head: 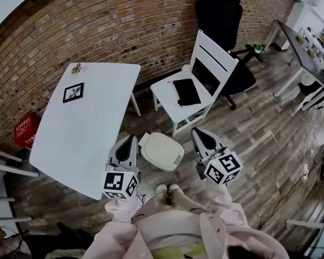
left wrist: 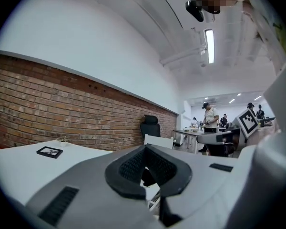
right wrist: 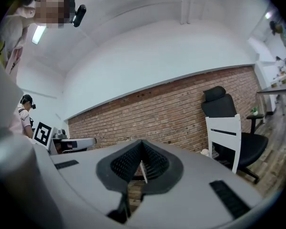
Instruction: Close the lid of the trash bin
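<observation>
Two grippers: one was held on each side of the trash bin (head: 162,151) in the head view, and neither touched it.
Left gripper (head: 131,138): its jaws were clenched together with nothing between them, and it pointed level over the white table's (head: 86,139) near corner.
Right gripper (head: 196,132): its jaws were likewise pressed together and empty, aimed towards the brick wall (head: 124,26).
Trash bin: cream-coloured, it stood on the wooden floor (head: 259,161), just off the table's near right corner and in front of the white chair (head: 208,69).
Lid (head: 163,148): it lay flat on the bin, closed.
Tabletop: a black picture frame (head: 73,92) lay towards the far left corner, and a small plant (head: 75,67) sat at the far edge.
Chair seat: a flat black item (head: 187,91) rested near its middle.
Behind: a black office chair (head: 221,15) stood against the wall.
</observation>
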A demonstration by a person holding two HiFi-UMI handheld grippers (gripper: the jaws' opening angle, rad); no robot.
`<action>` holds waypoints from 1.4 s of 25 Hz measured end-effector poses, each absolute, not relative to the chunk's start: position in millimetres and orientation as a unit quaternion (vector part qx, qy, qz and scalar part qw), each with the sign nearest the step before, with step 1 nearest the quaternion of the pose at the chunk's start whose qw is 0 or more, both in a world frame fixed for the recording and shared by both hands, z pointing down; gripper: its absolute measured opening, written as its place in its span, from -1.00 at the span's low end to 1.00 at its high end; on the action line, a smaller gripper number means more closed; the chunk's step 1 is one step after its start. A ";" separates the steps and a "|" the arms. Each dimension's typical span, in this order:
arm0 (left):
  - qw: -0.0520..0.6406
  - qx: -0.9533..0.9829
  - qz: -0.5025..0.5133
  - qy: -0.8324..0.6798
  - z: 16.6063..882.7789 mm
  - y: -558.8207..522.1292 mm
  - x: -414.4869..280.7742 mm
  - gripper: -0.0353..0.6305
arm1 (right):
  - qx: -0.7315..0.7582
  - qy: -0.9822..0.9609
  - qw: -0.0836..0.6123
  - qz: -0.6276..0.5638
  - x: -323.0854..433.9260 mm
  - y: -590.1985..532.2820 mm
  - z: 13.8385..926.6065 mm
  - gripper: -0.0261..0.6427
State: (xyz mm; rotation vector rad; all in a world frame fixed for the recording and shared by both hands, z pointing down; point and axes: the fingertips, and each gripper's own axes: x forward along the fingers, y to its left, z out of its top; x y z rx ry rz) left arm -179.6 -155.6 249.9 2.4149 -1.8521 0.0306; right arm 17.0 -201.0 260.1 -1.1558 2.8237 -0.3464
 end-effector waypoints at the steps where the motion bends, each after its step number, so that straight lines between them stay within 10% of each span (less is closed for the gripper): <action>1: 0.047 0.791 0.008 -0.610 247.2 -154.9 -181.7 -0.92 | -0.377 0.919 0.038 -0.110 17.4 -201.5 257.0 -0.91; 35: 0.033 0.773 0.017 -0.633 235.6 -159.0 -194.8 -0.92 | -0.387 0.917 0.056 -0.081 26.6 -215.4 230.6 -0.91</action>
